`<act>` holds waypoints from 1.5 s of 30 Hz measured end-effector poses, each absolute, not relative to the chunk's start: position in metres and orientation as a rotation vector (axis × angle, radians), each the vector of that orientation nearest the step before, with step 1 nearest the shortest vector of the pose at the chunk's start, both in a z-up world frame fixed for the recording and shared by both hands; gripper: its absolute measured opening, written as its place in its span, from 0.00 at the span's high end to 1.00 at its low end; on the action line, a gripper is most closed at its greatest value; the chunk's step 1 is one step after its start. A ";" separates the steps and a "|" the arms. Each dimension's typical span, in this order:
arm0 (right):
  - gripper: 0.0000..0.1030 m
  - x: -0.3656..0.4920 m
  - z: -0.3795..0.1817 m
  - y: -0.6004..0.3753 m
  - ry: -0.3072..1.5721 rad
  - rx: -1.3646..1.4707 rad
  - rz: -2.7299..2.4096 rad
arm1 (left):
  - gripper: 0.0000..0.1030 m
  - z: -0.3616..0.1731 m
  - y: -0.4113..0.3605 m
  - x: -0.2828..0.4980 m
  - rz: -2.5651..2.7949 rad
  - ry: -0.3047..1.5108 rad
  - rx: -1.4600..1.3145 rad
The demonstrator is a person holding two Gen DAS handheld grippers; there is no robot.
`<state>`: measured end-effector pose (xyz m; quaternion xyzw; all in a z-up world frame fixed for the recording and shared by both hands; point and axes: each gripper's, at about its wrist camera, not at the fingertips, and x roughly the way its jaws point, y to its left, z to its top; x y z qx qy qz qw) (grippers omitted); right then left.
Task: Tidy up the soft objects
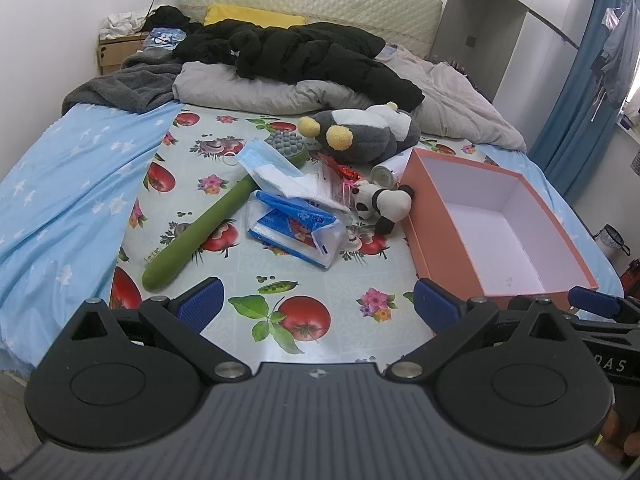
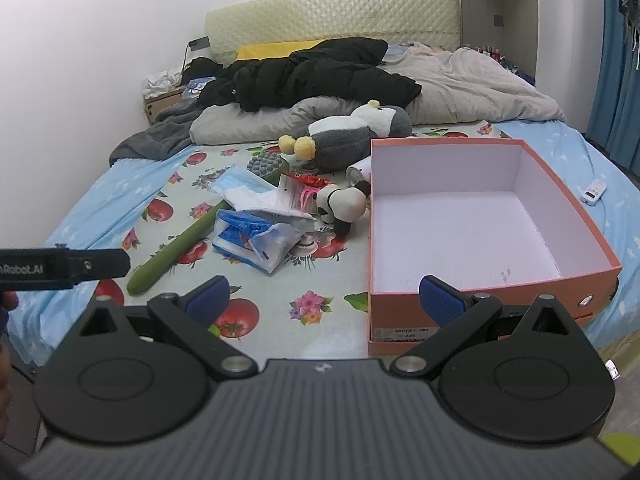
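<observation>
Holding both claws over the near edge of the bed, I log the following.

Left gripper [image 1: 316,304]: blue-padded fingers spread wide, nothing between them, poised above the fruit-print cloth [image 1: 304,320].

Right gripper [image 2: 324,300]: fingers likewise wide apart and empty; its right finger sits in front of the near wall of the box.

Box [image 2: 472,292]: salmon-pink cardboard, white inside, lid off, nothing in it. It lies on the right part of the bed, partly on the cloth.

Soft items, all on the cloth to the left of the box:
- Small panda plush [image 2: 346,202], on its side, just beside the box's left wall.
- Large grey-and-white plush with yellow pompoms [image 2: 348,136], behind the panda, against the rumpled bedding.
- Blue face mask [image 1: 260,156] draped over a white folded cloth [image 1: 304,186].
- Blue-and-white plastic packet [image 1: 296,232], crumpled, nearest my claws.

Other items in the same heap:
- Green long-handled massage brush [image 1: 200,236], grey nubbed head toward the plush, handle pointing to the near left.
- White cylindrical can [image 1: 386,174], lying between the large plush and the box corner.
- Red-and-pink wrapper bits [image 1: 344,178], too small to identify.

Background: black jacket [image 1: 312,56] over grey bedding, yellow pillow [image 1: 252,16] at the headboard, white remote [image 2: 594,192] on the blue sheet right of the box.
</observation>
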<state>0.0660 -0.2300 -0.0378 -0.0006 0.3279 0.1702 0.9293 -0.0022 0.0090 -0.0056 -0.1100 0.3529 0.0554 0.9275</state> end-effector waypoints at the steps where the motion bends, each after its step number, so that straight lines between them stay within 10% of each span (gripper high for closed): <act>1: 0.00 0.066 -0.038 -0.230 0.673 0.001 0.351 | 0.01 -0.006 0.009 -0.002 0.115 0.726 -0.225; 45: 0.02 0.117 -0.048 -0.221 0.636 -0.037 0.401 | 0.01 -0.071 0.032 0.064 -0.004 0.807 -0.292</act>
